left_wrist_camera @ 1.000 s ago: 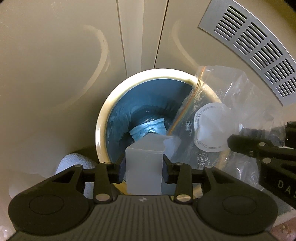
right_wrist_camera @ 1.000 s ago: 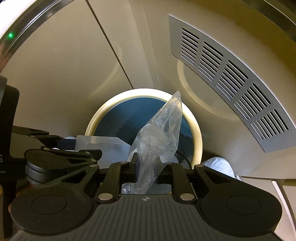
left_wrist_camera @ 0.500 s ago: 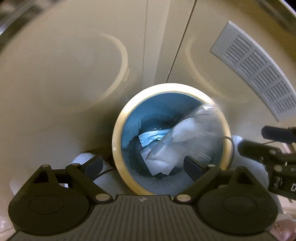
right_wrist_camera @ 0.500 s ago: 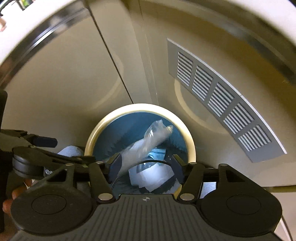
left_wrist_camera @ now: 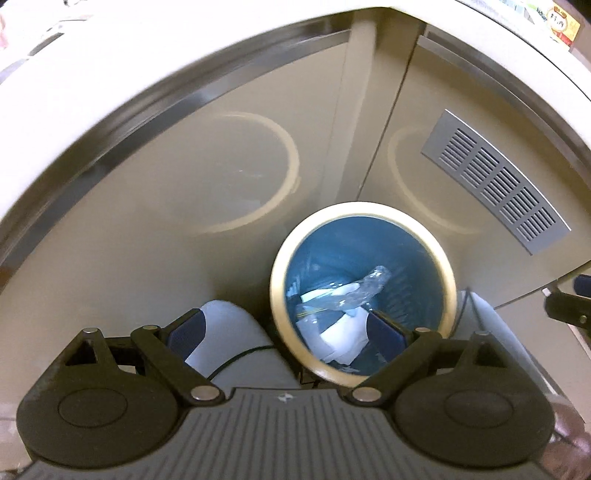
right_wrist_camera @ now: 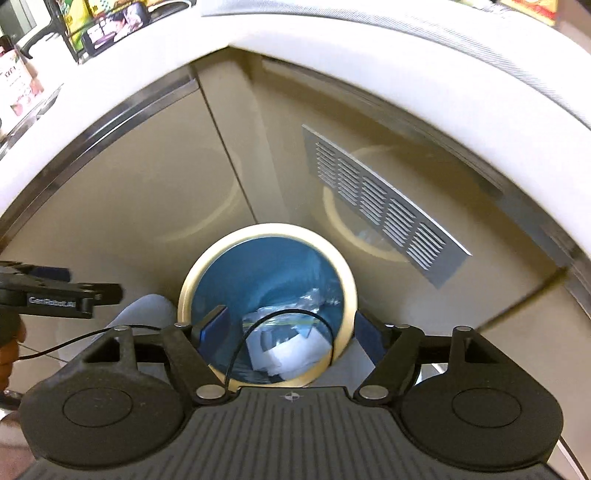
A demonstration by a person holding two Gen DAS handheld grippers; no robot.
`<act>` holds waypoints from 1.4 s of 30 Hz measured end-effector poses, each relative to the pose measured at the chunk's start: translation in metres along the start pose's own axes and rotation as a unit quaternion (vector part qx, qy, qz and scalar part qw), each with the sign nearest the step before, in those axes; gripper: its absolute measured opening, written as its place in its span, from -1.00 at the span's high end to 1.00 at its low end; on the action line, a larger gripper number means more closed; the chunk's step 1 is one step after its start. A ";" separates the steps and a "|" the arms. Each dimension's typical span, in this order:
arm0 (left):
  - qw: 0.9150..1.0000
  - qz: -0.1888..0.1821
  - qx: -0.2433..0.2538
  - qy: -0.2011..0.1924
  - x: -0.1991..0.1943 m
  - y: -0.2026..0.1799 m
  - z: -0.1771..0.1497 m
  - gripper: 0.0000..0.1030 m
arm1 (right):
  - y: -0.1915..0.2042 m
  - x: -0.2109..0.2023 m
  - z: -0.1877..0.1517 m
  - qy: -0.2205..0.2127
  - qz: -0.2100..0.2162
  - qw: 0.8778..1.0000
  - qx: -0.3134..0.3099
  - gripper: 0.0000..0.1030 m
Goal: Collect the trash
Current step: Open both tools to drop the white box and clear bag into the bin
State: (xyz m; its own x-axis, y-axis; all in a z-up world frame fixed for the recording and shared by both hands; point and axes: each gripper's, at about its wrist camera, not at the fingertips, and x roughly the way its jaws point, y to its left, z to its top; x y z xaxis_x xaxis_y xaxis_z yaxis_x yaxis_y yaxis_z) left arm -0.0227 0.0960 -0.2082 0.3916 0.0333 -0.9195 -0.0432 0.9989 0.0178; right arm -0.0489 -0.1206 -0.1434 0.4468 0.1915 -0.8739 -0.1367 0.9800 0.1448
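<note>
Bin [left_wrist_camera: 364,214]: round, cream rim, blue liner [left_wrist_camera: 351,254]; it is standing on the floor against beige cabinet doors [left_wrist_camera: 184,192], below the white counter edge [left_wrist_camera: 184,48]. You are looking down into it from both wrist views.

Trash, inside the bin: a crumpled clear plastic bag [left_wrist_camera: 364,286] is lying on top, with white paper scraps [left_wrist_camera: 341,339] sitting under and in front of it. All of it is resting on the liner at the bottom, touching neither tool.

Left gripper [left_wrist_camera: 286,334]: you are holding it above the bin's near left rim with the jaws spread wide and nothing between them. One blue pad [left_wrist_camera: 186,330] is showing over your grey trouser leg [left_wrist_camera: 236,339], the other over the bin's mouth.

Right gripper [right_wrist_camera: 290,332]: you are holding it over the bin's near rim, jaws likewise spread wide and gripping nothing. A thin black cable [right_wrist_camera: 280,317] is looping across the opening in front of it.

Vent [left_wrist_camera: 495,177]: a grey slotted grille is sitting on the right-hand door, above and right of the bin.

Packaged goods [right_wrist_camera: 103,18] are standing on the counter, blurred.
</note>
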 end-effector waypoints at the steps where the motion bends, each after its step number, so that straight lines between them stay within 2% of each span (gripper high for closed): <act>1: 1.000 0.000 -0.003 0.000 -0.003 0.002 -0.001 -0.87 | -0.001 -0.003 -0.003 -0.002 -0.002 1.000 0.002 -0.52; 5: 1.000 0.002 -0.003 -0.011 -0.009 0.006 -0.003 -0.87 | -0.001 -0.006 -0.009 -0.008 -0.002 1.000 0.002 -0.52; 9: 0.999 0.006 0.021 -0.024 -0.017 -0.001 -0.007 -0.87 | 0.008 -0.012 -0.011 -0.022 -0.002 1.000 -0.019 -0.56; 15: 0.998 0.013 0.056 -0.036 -0.027 -0.013 -0.011 -0.87 | 0.007 -0.011 -0.010 -0.021 0.003 0.999 -0.027 -0.59; 28: 0.997 0.017 0.057 -0.050 -0.034 -0.014 -0.015 -0.87 | 0.007 -0.012 -0.013 -0.030 0.004 0.999 -0.026 -0.59; 42: 0.997 0.016 0.054 -0.048 -0.034 -0.012 -0.014 -0.87 | 0.007 -0.009 -0.012 -0.025 0.006 0.999 -0.030 -0.60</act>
State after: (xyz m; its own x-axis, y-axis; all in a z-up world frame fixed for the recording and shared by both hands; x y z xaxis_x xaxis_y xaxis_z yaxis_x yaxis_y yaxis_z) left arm -0.0488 0.0823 -0.1826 0.4789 0.0632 -0.8756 0.0408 0.9947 0.0941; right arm -0.0646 -0.1165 -0.1399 0.4889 0.2072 -0.8474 -0.1936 0.9729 0.1262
